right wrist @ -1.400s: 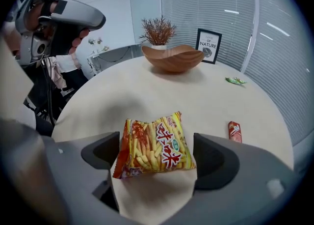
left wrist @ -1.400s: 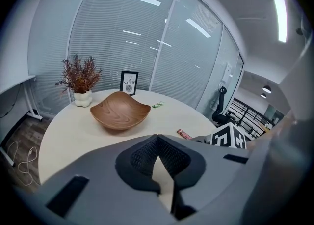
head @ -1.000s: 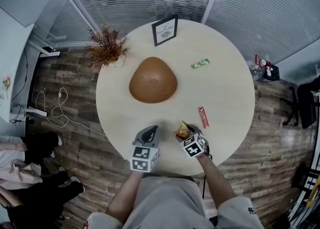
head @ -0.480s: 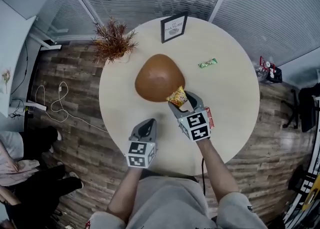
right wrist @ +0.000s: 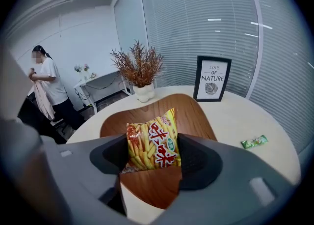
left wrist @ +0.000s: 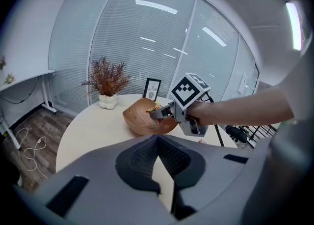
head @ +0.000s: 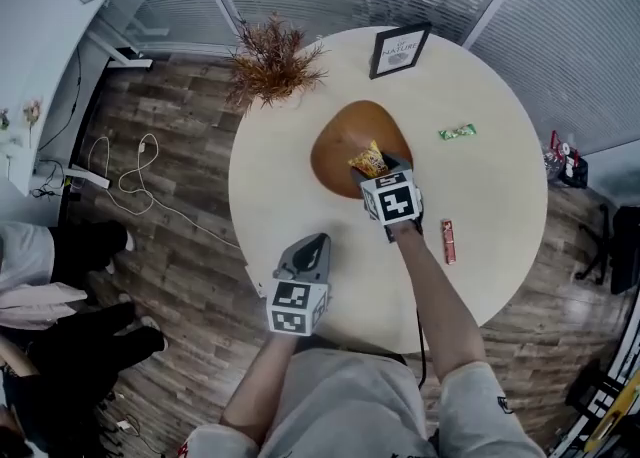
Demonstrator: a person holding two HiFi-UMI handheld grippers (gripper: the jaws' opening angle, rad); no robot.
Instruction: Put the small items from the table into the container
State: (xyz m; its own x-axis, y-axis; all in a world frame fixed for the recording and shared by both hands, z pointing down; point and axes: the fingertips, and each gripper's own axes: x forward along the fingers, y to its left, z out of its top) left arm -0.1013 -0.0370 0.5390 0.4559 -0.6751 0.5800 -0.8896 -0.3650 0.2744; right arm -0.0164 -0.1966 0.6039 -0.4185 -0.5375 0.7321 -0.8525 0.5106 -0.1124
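Observation:
A yellow snack packet [head: 368, 160] [right wrist: 152, 145] hangs over the brown wooden bowl [head: 335, 146] [right wrist: 194, 113], gripped between the jaws of my right gripper [head: 373, 169] [right wrist: 152, 159]. The left gripper view shows that gripper [left wrist: 158, 113] at the bowl [left wrist: 140, 121] rim. My left gripper [head: 311, 245] [left wrist: 157, 143] hovers near the table's front edge, jaws together and empty. A green packet [head: 457, 132] [right wrist: 254, 142] lies right of the bowl. A red bar [head: 448, 241] lies on the table right of my right arm.
A dried plant in a white pot [head: 272, 64] [right wrist: 140, 69] and a framed sign [head: 398, 50] [right wrist: 212, 78] stand at the far side of the round table [head: 500, 186]. A person [right wrist: 46, 84] stands in the background at the left.
My right gripper has carried the snack packet from near the table's front edge up and away to above the bowl. The left gripper shifted a little.

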